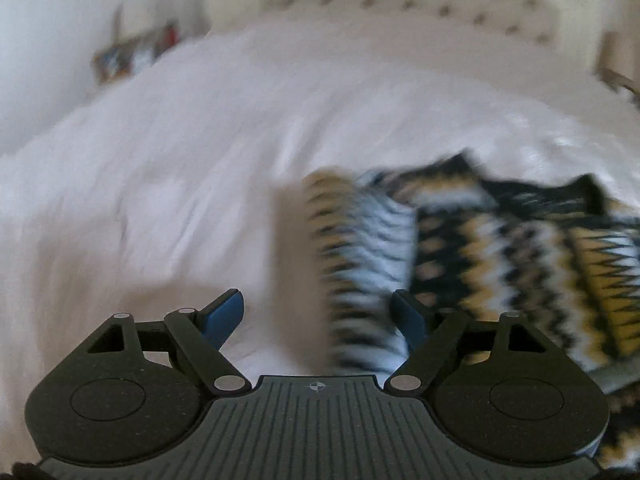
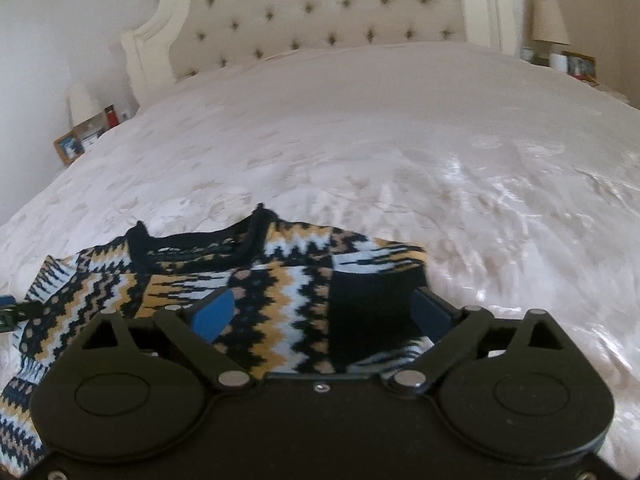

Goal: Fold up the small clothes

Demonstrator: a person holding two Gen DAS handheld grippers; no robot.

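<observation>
The zigzag-knit sweater (image 2: 248, 292) lies on the white bedspread (image 2: 360, 152) near the bed's foot edge, with broad bare cover stretching toward the tufted headboard (image 2: 320, 12). Left tool (image 1: 318, 316) and right tool (image 2: 322, 314) are both released, jaws spread, grasping nothing.

Home bedroom: white-covered bed (image 2: 360, 140), tufted headboard (image 2: 320, 12), bedside lamp (image 2: 550, 20), framed photo (image 2: 69, 146).
</observation>
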